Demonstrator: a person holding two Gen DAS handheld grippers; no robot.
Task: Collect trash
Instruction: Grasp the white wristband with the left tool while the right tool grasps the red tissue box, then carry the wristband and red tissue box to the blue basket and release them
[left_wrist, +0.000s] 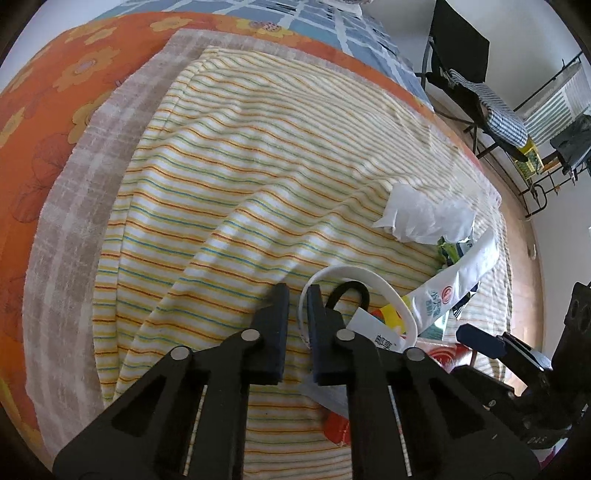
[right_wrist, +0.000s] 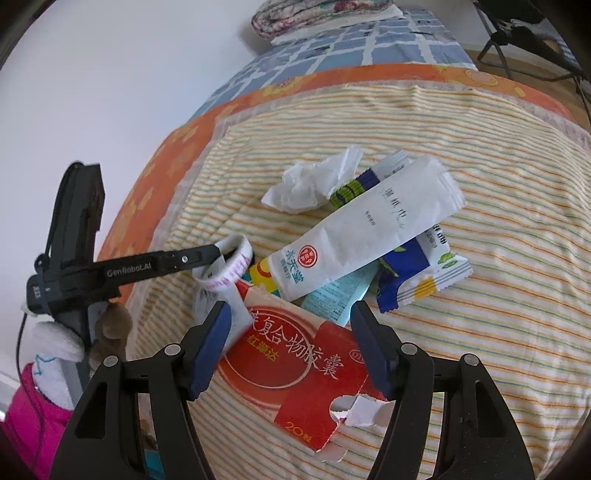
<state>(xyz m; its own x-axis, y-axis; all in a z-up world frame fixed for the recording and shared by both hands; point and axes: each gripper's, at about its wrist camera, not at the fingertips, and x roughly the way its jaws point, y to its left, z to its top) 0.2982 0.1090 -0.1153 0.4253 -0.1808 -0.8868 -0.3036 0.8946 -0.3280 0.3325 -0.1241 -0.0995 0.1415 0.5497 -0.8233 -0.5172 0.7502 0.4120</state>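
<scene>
Two grippers are working a trash pile on the striped blanket (right_wrist: 498, 258); the left gripper (left_wrist: 298, 295) is pinching a paper cup's (right_wrist: 231, 266) rim; the right gripper (right_wrist: 290, 325) is hanging open over the red box (right_wrist: 295, 369); the thin rim is likely slipping free if tugged.

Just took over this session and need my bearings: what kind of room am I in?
Most likely a bedroom: the trash lies on a striped blanket over a bed with a checked sheet, folded quilt at the far end.

A home bedroom: bed (left_wrist: 258, 166) under striped blanket (right_wrist: 498, 184), orange flowered sheet (left_wrist: 55, 110), folded quilt (right_wrist: 314, 14).
</scene>
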